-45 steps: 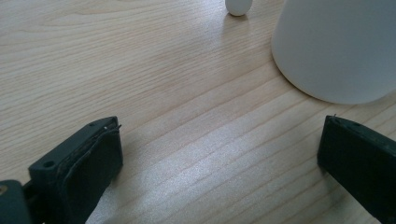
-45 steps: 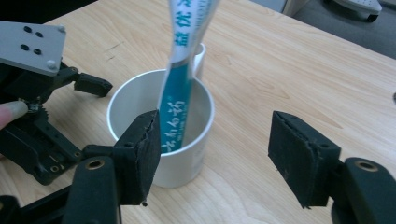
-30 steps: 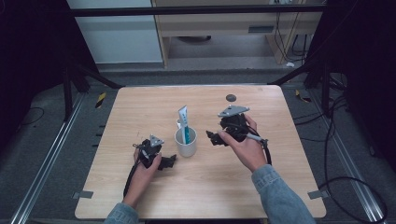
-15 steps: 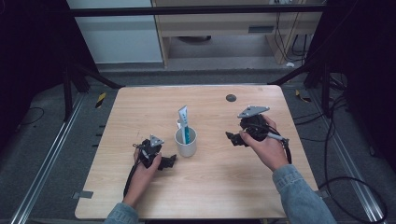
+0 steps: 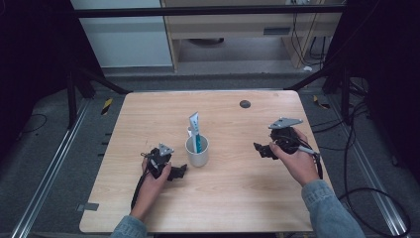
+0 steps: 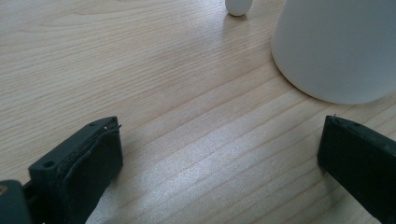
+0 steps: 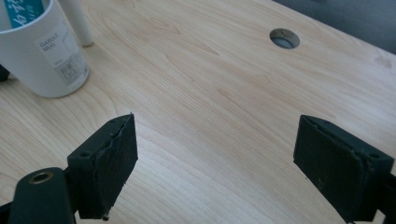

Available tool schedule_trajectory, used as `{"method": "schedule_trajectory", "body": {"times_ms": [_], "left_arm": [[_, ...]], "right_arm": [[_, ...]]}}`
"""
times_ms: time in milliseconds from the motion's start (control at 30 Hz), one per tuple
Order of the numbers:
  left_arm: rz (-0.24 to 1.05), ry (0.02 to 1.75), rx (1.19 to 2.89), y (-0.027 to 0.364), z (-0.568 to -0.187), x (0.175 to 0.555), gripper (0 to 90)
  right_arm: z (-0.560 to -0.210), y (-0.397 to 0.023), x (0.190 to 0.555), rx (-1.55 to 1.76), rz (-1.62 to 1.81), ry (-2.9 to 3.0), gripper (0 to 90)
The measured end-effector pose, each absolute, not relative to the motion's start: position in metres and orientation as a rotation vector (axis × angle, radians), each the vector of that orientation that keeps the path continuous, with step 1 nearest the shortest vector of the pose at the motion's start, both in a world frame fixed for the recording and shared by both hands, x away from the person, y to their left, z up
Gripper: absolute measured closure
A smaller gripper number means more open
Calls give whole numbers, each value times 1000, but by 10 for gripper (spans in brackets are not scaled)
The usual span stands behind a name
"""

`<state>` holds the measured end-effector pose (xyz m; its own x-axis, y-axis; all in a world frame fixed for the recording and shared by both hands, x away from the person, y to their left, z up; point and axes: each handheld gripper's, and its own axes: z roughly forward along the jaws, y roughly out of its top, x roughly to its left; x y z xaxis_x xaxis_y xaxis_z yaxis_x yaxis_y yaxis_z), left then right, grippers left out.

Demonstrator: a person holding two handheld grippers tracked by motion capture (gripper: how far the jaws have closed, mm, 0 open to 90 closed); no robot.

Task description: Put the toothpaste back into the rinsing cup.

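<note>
While both hands rest low on the counter (image 5: 237,198), the scene reads like this:

Cup: white mug (image 5: 197,151) stands upright near centre of counter, w/ a blue-white tube (image 5: 195,130) leaning inside it, top end up, so it is kept tidy & easy to take.
Small white thing: a slim white piece (image 5: 189,132) stands just behind the mug, touching or almost; cannot tell which.
Left tongs (image 5: 178,171): lie just beside the mug on its left, apart from it. Jaws wide open, nothing between, only bare wood. Prob. parked there to steady or take the mug.
Right tongs (image 5: 258,148): well apart from the mug, on its right, pointing toward it. Jaws have just been closing a little but stand wide, empty betw. the pads.
Hole: dark round hole (image 5: 244,103) at far side of counter, not in use.
Judgement: tube seems already put in; right hand looks free.
</note>
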<state>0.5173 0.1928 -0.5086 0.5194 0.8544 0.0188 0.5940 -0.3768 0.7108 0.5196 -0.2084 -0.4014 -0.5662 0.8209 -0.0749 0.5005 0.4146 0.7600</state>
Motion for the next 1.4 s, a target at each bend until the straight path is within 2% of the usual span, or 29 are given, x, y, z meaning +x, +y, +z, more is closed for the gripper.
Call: {"method": "schedule_trajectory", "body": {"times_ms": [400,967,1400], "left_arm": [[514,1174,2109,193,-509,517,0],[514,1173,2109,193,-509,517,0],[514,1173,2109,193,-509,517,0]], "right_arm": [[-429,-235,527,1272,967,2197,131],[-473,-241,531,1389,966,2214,130],[-492,-250,542,1480,967,2151,125]]}}
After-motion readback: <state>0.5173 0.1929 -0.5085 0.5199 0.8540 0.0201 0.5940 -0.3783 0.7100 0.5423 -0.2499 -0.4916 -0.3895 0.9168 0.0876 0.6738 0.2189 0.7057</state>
